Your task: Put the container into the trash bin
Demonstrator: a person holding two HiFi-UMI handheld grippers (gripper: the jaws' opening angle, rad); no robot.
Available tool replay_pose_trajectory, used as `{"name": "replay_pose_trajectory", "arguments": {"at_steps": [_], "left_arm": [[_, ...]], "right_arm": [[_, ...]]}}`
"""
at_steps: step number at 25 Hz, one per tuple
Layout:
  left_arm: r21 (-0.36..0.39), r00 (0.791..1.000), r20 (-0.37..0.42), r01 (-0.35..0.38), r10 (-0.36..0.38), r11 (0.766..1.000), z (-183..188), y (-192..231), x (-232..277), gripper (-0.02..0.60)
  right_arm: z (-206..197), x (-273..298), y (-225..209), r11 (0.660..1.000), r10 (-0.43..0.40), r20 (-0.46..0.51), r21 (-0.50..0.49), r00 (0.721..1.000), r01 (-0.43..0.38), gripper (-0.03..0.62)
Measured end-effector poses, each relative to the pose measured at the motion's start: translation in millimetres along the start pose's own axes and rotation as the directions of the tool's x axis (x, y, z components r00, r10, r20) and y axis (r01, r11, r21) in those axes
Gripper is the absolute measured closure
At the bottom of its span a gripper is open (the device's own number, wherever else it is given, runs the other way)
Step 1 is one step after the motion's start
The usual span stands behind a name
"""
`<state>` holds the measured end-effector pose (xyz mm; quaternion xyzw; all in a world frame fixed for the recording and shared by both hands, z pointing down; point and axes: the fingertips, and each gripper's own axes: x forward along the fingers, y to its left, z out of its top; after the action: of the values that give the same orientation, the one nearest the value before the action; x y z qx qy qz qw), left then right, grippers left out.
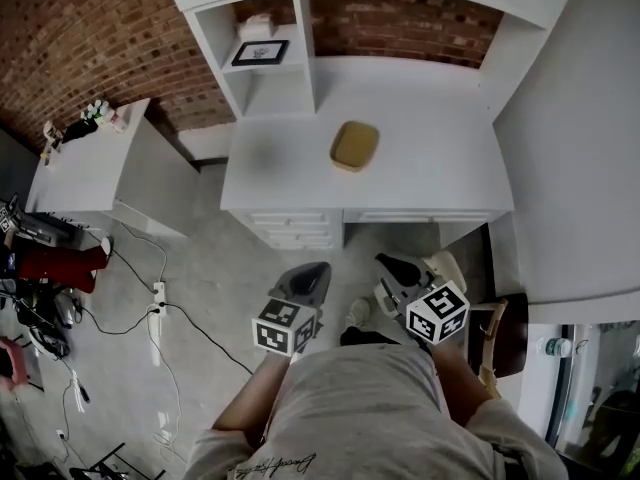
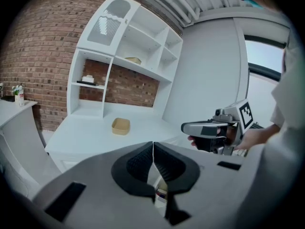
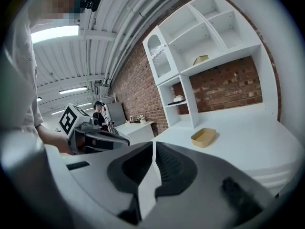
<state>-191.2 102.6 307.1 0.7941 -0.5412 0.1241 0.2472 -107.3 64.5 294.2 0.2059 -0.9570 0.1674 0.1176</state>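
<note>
Premises: indoor studio or lab, probably dressed as a home office.
Bare brick wall behind a white desk with shelves; concrete floor strewn with cables and a power strip; exposed ceiling pipes and strip lights. A cluttered side table stands left; its items too small to identify.

The container is tan, the desk white, the wall red brick.

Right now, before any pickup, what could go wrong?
The left gripper and right gripper are both shut; reaching in like that could shove the container along the desk. No trash bin shows in any view, so the drop point is unknown. Floor cables at the left could trip the person.
</note>
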Motion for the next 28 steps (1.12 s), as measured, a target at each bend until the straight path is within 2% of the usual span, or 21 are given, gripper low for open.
{"name": "replay_pose_trajectory", "arguments": {"at_steps": [7,12,18,24,28], "left_arm": [[0.005,0.999,0.003,-0.048,0.048,0.999,30,8,50,0.563],[0.003,0.998,0.008,-0.068,0.068,0.998,47,9,68,0.563],[0.022,0.998,0.003,-0.066,0.066,0.998,59,6,85,0.563],[0.005,0.997,0.017,-0.079,0.079,0.997,61,13,91,0.563],[-0.001,0.998,0.008,-0.061,0.061,0.998,61,15,99,0.563]], "right_arm": [[13,18,-45,0.996,0.084,-0.008,-0.007,0.996,-0.084,0.563],[24,22,-69,0.995,0.100,-0.002,0.003,0.995,-0.100,0.563],[15,20,-103,0.997,0.041,-0.032,0.066,0.999,-0.039,0.563],[17,16,-117,0.997,-0.008,-0.022,0.078,1.000,0.010,0.565],[17,19,-126,0.994,-0.034,-0.031,0.106,0.999,0.037,0.565]]}}
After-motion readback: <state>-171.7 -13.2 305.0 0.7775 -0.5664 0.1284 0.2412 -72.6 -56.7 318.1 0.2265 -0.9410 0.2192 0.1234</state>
